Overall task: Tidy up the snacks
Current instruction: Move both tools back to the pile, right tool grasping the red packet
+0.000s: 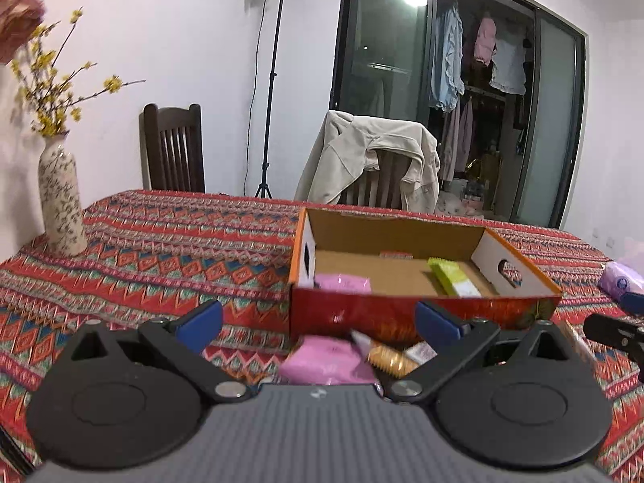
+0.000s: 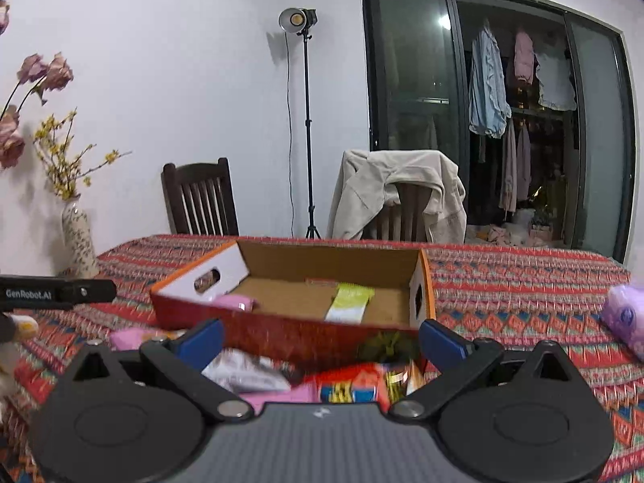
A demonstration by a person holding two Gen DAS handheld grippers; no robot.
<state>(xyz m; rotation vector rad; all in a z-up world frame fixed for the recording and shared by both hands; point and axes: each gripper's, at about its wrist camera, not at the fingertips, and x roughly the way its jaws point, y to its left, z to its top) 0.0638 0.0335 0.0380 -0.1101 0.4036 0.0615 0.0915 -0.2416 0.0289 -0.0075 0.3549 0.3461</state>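
Observation:
An open cardboard box (image 1: 406, 310) with red outer walls sits on the patterned table; it also shows in the right wrist view (image 2: 281, 328). Inside lie a pink packet (image 1: 342, 283), a green-and-white packet (image 1: 453, 277) and a small red-edged item at the back. My left gripper (image 1: 320, 322) is open and empty above a pink packet (image 1: 322, 362) and a biscuit packet (image 1: 392, 360) in front of the box. My right gripper (image 2: 322, 340) is open and empty above a silvery wrapper (image 2: 245, 374), a red packet (image 2: 350, 386) and a pink packet (image 2: 277, 396).
A flowered vase (image 1: 60, 197) stands at the table's far left. A purple packet (image 2: 626, 320) lies at the right of the table. Two chairs (image 1: 173, 149), one with a beige jacket (image 1: 374, 161), stand behind the table. A light stand (image 1: 273, 80) is by the wall.

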